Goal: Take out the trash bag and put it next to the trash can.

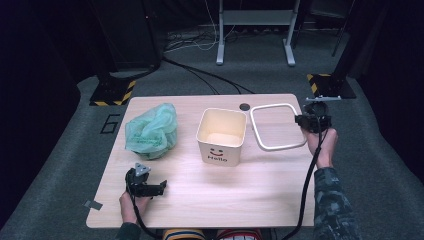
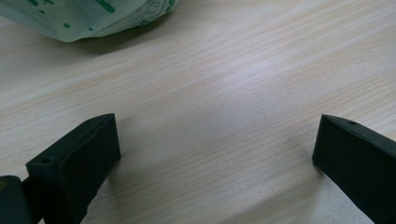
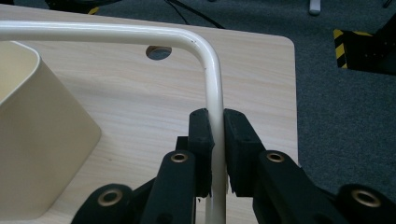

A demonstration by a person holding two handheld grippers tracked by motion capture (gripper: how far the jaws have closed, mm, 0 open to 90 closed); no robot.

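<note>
- Right hand-held gripper [image 1: 306,121], right of frame in the high view: jaws clamped on the white frame [image 1: 278,127], a thin glossy tube bent into a rounded square, resting on the pale wood-grain tabletop [image 1: 210,195].
- Left hand-held gripper [image 1: 161,188], lower left: jaws wide apart, holding nothing.
- Centre: cream square bin [image 1: 221,135], smooth-walled, printed "Hello".
- Upper left: crumpled green plastic bag [image 1: 151,131].

table [image 1: 260,185]: pale wood-grain top, smooth, with a soft sheen
bin [image 1: 221,136]: cream plastic, smooth, matt
rim frame [image 3: 212,84]: off-white, glossy, smooth, plastic by the look
bag [image 1: 151,131]: thin green plastic film, crinkled, slightly shiny
right gripper [image 3: 215,140]: black matt plastic jaws
floor [image 1: 390,170]: grey carpet, rough
</note>
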